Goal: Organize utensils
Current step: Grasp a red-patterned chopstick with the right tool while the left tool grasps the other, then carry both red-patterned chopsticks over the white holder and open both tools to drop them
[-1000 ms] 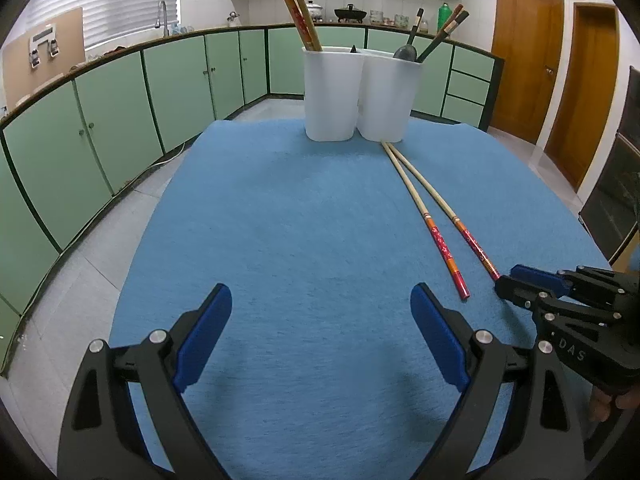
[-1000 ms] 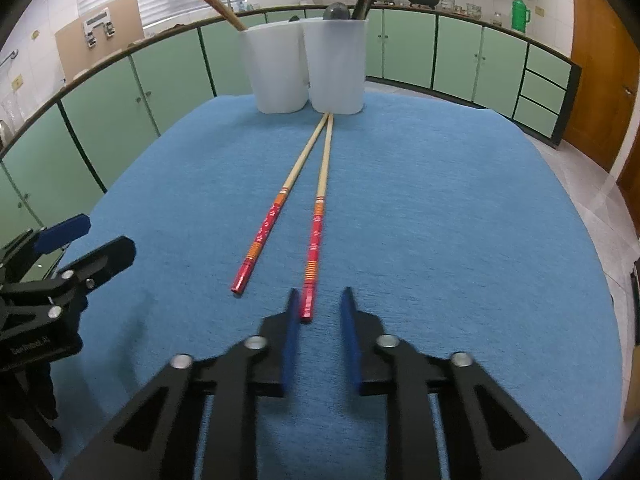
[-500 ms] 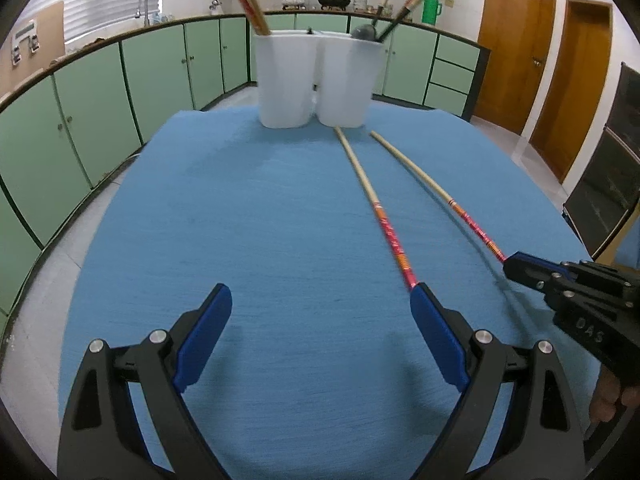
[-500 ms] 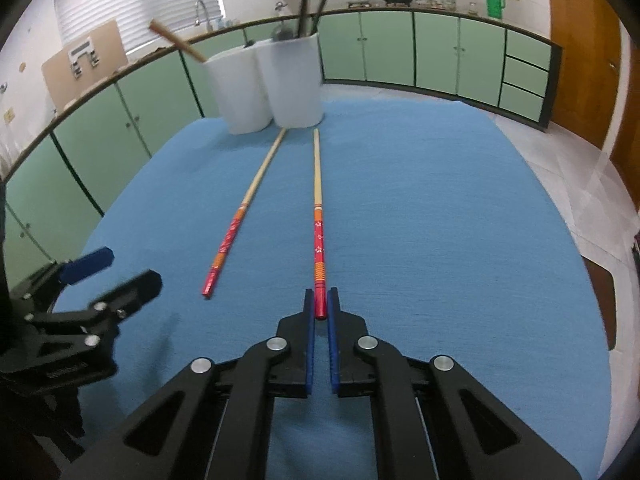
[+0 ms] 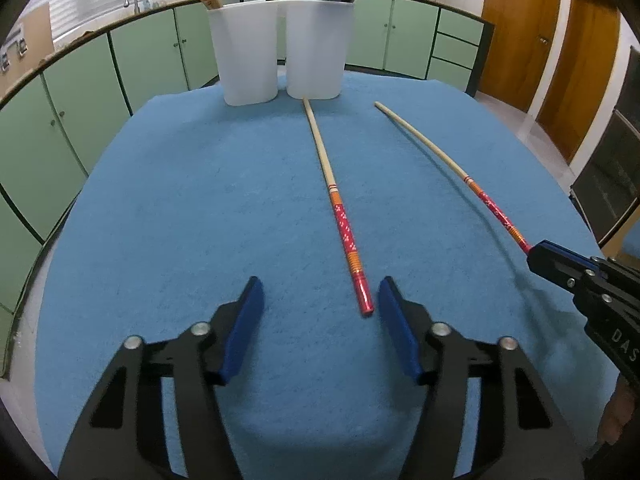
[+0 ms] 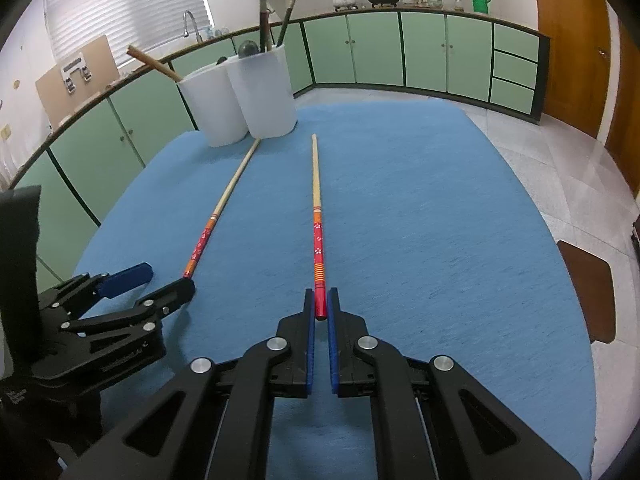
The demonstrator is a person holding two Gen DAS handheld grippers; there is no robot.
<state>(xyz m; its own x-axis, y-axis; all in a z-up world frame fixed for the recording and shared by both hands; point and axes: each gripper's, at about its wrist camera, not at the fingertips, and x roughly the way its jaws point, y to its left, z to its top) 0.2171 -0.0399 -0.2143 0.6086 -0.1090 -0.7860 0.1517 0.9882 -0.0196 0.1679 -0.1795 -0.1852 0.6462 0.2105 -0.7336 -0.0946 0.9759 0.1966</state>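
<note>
Since the earlier frames the left hand-held gripper (image 5: 318,306) had narrowed its spread and slid right until the red end of one chopstick (image 5: 340,216) lay between its blue pads, just off the right one. The right hand-held gripper (image 6: 321,312) had already clamped onto the red tip of the other chopstick (image 6: 317,216), and the two sticks, once nearly touching, had swung apart on the blue worktop (image 5: 180,220).

The left hand-held gripper was not yet gripping: its jaws stood apart around the stick, which rested flat with its pale tip near the foot of the right-hand white holder (image 5: 316,52). The left-hand white holder (image 5: 246,56) stood touching it and held other chopsticks.

The risks looked plain. The right grip sat at the very end of a long, thin stick, so any lift could let it pivot or slip out. The left jaws were off-centre, so closing might nudge the stick sideways rather than trap it. Its far tip could also push against the right holder if shoved forward.
</note>
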